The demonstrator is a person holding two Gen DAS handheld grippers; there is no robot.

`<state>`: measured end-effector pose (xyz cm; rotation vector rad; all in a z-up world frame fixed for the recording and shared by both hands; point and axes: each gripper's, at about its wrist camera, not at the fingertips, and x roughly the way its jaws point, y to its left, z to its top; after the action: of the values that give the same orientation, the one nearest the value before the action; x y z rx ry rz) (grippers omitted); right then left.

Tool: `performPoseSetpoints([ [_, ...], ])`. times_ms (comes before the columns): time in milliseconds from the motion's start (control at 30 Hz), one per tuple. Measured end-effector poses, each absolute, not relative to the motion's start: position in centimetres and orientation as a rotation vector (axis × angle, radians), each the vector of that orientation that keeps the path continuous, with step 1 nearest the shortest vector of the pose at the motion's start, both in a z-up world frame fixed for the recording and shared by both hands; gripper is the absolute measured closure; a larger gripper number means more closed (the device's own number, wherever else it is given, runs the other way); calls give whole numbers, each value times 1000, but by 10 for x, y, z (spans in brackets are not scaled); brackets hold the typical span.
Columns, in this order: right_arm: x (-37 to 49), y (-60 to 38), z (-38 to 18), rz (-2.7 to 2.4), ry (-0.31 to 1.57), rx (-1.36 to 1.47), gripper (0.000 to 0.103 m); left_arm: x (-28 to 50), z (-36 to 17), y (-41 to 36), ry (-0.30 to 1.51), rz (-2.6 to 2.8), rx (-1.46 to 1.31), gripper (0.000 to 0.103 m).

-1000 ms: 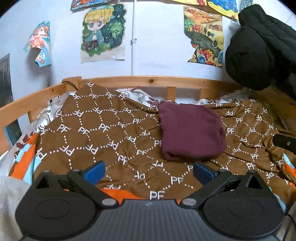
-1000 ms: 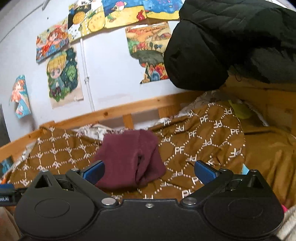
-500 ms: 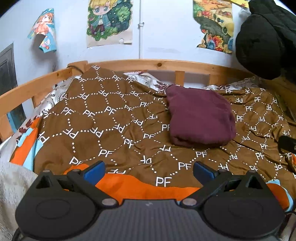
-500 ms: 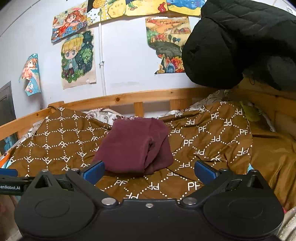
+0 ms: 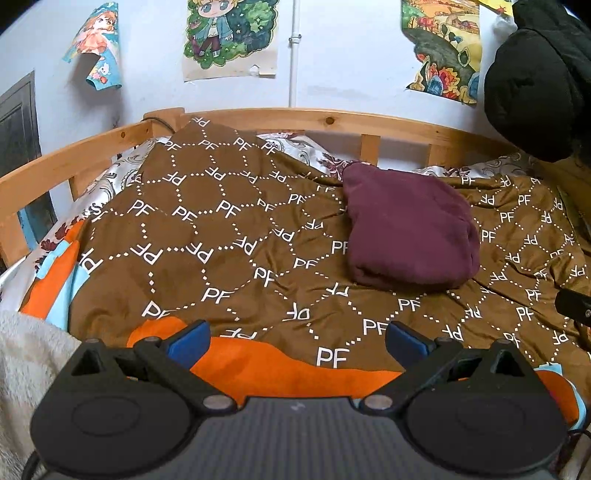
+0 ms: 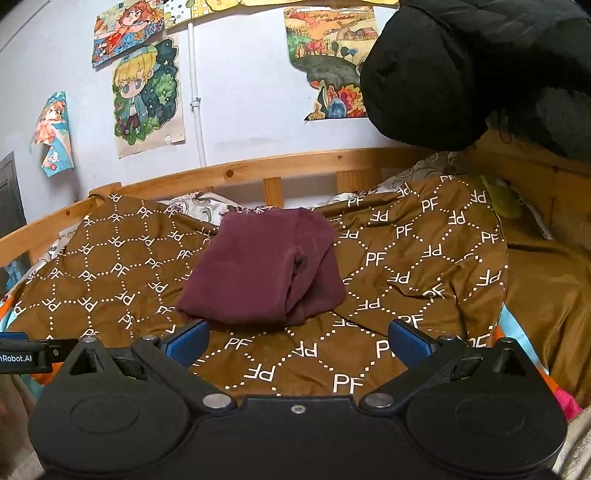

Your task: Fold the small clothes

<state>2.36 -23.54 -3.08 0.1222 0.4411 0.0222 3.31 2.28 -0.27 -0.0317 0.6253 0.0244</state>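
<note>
Maroon cloth garment (image 5: pixel 410 232) folded into compact bundle, resting on brown PF-print blanket (image 5: pixel 229 236), left gripper (image 5: pixel 295 341) & right gripper (image 6: pixel 297 341) both wide apart, empty, short of garment.

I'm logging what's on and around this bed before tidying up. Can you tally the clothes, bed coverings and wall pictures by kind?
Folded maroon garment: 1
Black jacket: 1
Brown PF blanket: 1
Wall pictures: 5 in the right wrist view, counting the partly cropped yellow one along the top edge
Total: 8
</note>
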Motion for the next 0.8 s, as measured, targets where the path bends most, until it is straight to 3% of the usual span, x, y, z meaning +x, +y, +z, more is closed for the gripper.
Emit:
performPoseSetpoints([
  [800, 26, -237, -32, 21, 452, 135, 0, 33, -3, 22, 627, 23, -30, 1],
])
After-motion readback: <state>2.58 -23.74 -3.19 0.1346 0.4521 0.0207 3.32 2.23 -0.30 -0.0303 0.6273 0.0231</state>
